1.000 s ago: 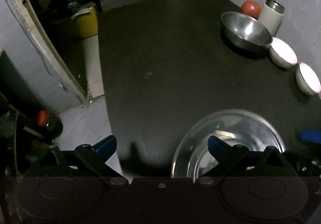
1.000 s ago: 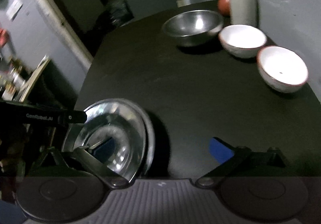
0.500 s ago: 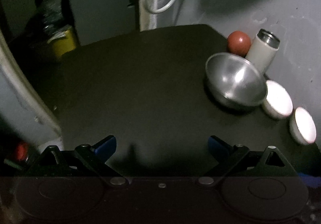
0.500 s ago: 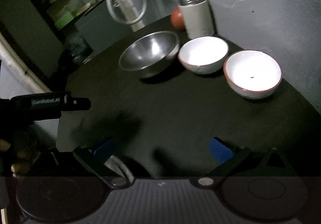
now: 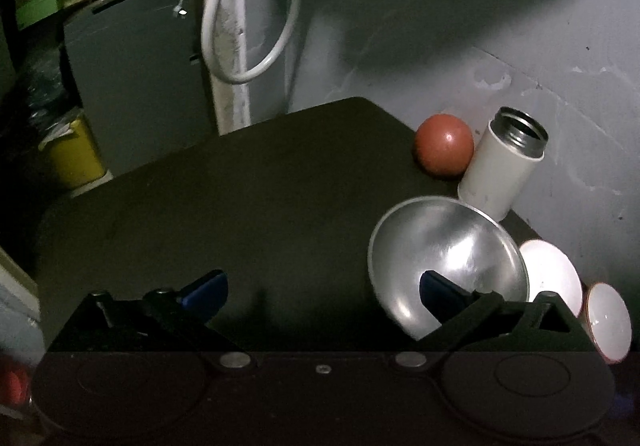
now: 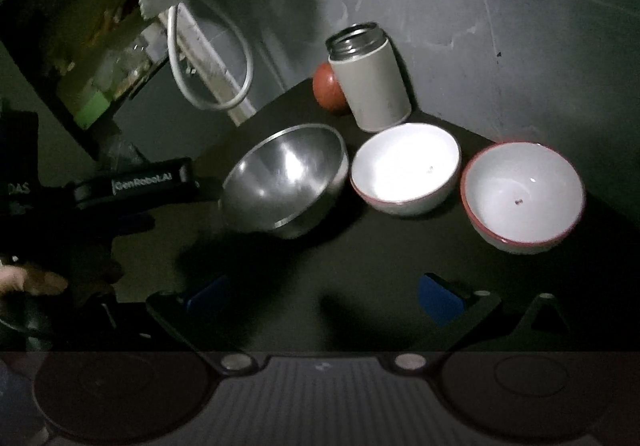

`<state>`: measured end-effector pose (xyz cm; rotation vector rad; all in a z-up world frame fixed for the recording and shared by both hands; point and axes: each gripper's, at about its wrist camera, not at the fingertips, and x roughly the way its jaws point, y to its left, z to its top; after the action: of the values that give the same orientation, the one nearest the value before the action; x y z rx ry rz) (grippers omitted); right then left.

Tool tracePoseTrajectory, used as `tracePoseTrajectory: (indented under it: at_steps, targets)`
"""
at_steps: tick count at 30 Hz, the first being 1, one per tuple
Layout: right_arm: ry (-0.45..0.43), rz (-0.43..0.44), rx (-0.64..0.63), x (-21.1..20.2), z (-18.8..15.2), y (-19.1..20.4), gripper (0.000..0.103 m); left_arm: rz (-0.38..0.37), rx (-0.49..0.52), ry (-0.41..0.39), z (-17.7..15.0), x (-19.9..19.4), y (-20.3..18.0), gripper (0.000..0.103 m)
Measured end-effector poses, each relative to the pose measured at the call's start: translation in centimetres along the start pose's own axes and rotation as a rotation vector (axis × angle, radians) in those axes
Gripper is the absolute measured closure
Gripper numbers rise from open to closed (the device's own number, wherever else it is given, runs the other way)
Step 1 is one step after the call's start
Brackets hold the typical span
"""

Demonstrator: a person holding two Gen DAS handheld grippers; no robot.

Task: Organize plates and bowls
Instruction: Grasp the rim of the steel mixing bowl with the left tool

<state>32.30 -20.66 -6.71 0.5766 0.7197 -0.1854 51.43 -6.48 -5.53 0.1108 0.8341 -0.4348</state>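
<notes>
Where dark table lies bare, steel bowl beside wall-edge bowls.

A dim room: a grey cracked wall fills the upper right, a white hose loop hangs at upper centre, a yellow bin stands at left.

Shiny metal bowl, two glossy white bowls, matt black table

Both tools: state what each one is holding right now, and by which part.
Nothing is held. The left tool is open, one finger in front of the steel bowl without gripping it. The right tool is open over bare table.
</notes>
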Motion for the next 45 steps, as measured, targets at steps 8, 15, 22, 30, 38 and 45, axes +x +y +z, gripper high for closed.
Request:
tracePoseTrajectory:
  at_steps: [8,15,22,30,38,45]
  targets:
    - [-0.063,0.002,0.111,1.9,1.5,0.1,0.008,-0.042,0.022,0.016,1.2,2.1,0.2,0.001]
    - [-0.071,0.003,0.200,3.9,2.3,-0.4,0.017,-0.066,0.011,0.033,1.5,3.4,0.4,0.001]
    - [-0.067,-0.001,0.244,5.2,2.5,-0.7,0.027,-0.096,-0.023,0.059,1.2,4.3,0.4,0.006]
    - [-0.040,0.014,0.267,6.4,2.8,-1.2,0.055,-0.127,-0.010,0.073,1.0,4.7,-0.1,0.055]
    - [0.005,0.070,0.242,6.8,3.3,-1.4,0.072,-0.147,-0.025,0.095,0.2,4.1,-0.3,0.091]
    - [0.056,0.100,0.174,5.2,2.8,-1.6,0.074,-0.134,-0.003,0.084,-0.9,1.1,-1.1,0.093]
